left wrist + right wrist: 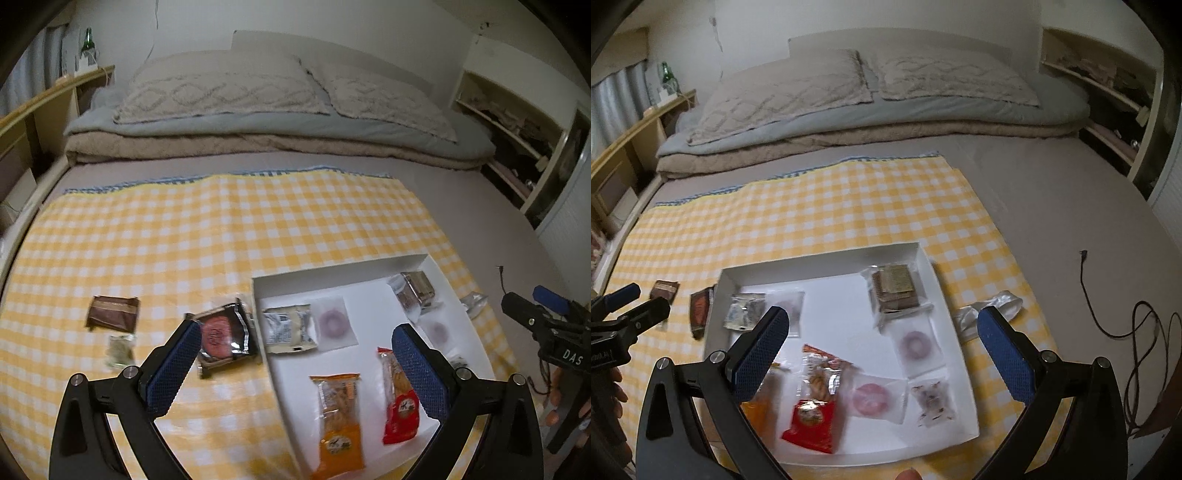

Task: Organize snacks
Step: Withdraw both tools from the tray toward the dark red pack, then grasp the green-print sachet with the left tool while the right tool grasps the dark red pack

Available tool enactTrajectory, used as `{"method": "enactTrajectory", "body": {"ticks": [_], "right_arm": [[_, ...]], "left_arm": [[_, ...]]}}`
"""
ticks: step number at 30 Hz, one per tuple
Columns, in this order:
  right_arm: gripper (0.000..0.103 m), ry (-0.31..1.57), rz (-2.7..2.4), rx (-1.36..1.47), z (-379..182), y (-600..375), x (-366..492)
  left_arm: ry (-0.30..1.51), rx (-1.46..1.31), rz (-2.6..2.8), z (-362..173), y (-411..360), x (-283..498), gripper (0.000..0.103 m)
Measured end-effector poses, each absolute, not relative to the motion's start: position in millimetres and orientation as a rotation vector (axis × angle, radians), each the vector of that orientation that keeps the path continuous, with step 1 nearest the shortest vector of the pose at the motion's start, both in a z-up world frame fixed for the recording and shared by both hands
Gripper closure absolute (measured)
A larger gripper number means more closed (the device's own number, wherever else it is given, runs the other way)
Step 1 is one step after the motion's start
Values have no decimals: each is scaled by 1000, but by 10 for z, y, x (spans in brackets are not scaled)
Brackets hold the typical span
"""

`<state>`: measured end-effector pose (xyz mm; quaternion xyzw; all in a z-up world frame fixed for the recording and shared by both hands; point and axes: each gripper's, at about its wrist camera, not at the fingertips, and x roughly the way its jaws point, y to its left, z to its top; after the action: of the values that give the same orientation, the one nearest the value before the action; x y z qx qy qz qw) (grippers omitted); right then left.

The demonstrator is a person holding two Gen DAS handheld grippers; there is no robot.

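Both claws are spread and hold nothing. The left gripper (295,365) hangs over the white tray's (343,267) left wall. At ten o'clock, touching its left pad, the dark cookie packet (223,334) lies on the checked cloth (221,229), long axis toward twelve. The right gripper (882,354) hovers above the tray.

Dim, warm indoor light falls evenly across the bed, casting only faint shadows. Fisheye distortion bends the shelves and darkens every corner. Motion blur smears the snack packets in the white tray (925,260), and glare flashes off a dark foil wrapper (223,334).
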<state>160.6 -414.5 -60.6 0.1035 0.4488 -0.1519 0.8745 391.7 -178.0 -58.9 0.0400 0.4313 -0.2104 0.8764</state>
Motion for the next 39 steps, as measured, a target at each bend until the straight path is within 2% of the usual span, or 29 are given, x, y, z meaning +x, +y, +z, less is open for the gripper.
{"method": "enactTrajectory", "body": {"ticks": [24,33,37,39], "right_arm": [[0,903,-112,243,-447,-2996,2094],[0,923,-23,213,-575,-2536,2419],[0,871,-17,134,-631,-2334,2543],[0,901,9,98,-718,-2253,2655]], "left_arm": [[847,94,-262,-56,-446,3687,0],[882,131,-174,-207,-133,3900,0],[926,134,-128,-395,-87,4112,0],[949,134,-115,-487,-88,4232,5]]}}
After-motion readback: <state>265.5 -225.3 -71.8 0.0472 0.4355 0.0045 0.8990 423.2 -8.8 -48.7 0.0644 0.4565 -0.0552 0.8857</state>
